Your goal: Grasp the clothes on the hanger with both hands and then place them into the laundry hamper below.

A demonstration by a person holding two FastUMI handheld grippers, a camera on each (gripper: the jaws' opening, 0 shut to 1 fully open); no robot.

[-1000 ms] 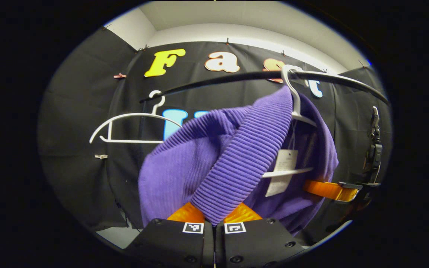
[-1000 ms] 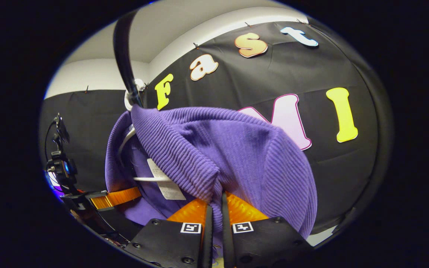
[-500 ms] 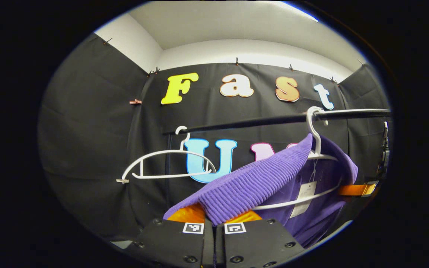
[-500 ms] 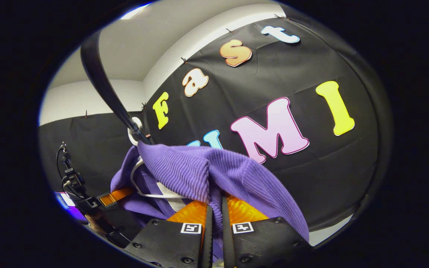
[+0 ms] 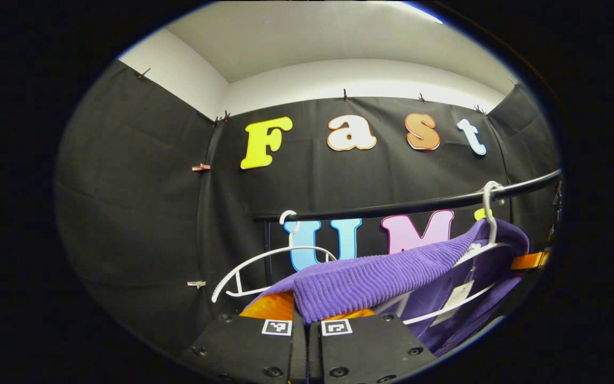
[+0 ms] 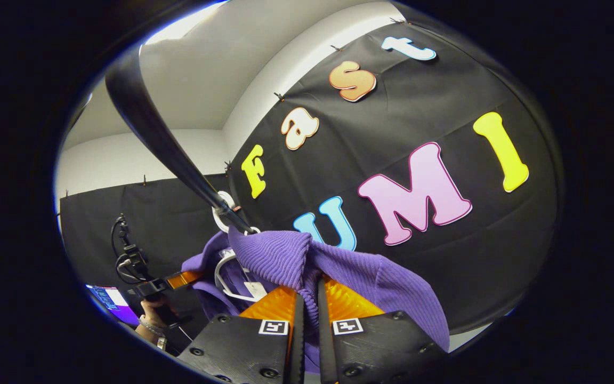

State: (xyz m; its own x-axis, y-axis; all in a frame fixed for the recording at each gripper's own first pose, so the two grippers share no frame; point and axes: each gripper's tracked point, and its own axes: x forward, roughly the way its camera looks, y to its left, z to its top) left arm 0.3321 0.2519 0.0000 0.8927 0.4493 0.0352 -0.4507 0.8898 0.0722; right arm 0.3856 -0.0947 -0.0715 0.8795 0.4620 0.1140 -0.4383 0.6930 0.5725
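Note:
A purple ribbed sweater (image 5: 371,277) hangs on a white hanger (image 5: 491,213) hooked over the black rail (image 5: 419,205). My left gripper (image 5: 307,312) is shut on the sweater's ribbed edge, which stretches from its fingers up to the hanger. In the right gripper view, the sweater (image 6: 285,256) bunches below the hanger hook (image 6: 224,213), and my right gripper (image 6: 309,293) is shut on another fold of it. The left gripper (image 6: 174,280) and the hand (image 6: 152,314) holding it show beyond the sweater. The right gripper (image 5: 528,260) shows past the hanger in the left gripper view.
An empty white hanger (image 5: 264,261) hangs on the rail to the left of the sweater. The rail (image 6: 163,138) runs close overhead in the right gripper view. A lit screen (image 6: 110,298) sits low at the left.
Both grippers, still shut on the sweater, have drawn back from the hanger. The sweater is pulled out longer and flatter, and the rail sits farther off in both views.

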